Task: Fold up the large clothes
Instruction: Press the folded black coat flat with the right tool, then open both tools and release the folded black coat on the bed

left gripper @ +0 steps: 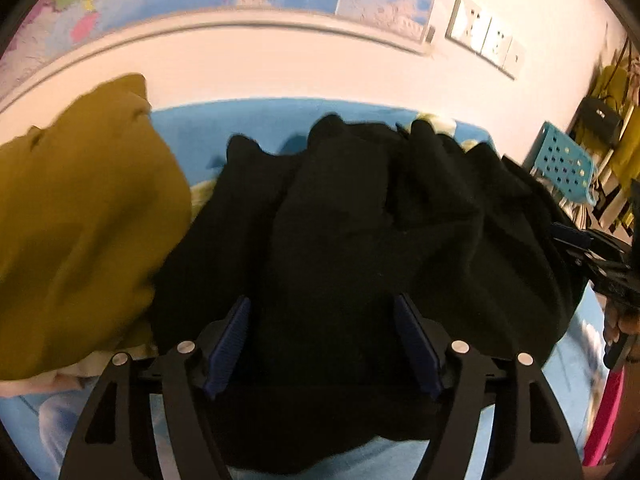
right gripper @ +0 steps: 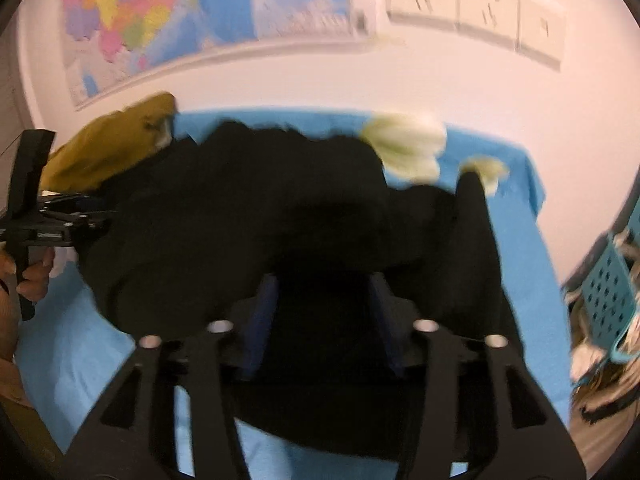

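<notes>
The left gripper (left gripper: 322,340), bottom centre of its view, has its jaws spread, black garment (left gripper: 360,220) lying between them. The right gripper (right gripper: 324,312) likewise stands apart over the black cloth. The garment fills mid-frame on a blue sheet (right gripper: 520,240). A mustard garment (left gripper: 80,220) sits at left, a map (right gripper: 160,20) upper left.

Wall map (right gripper: 168,20) above blue-covered table (right gripper: 516,248); teal perforated basket (left gripper: 566,164) right; wall sockets (right gripper: 476,12).

A surface under a blue cover (right gripper: 520,248) bore a crumpled black garment (left gripper: 360,220), an olive-yellow garment (left gripper: 80,220) just beside it, and pale yellowish cloth (right gripper: 408,144) behind.
</notes>
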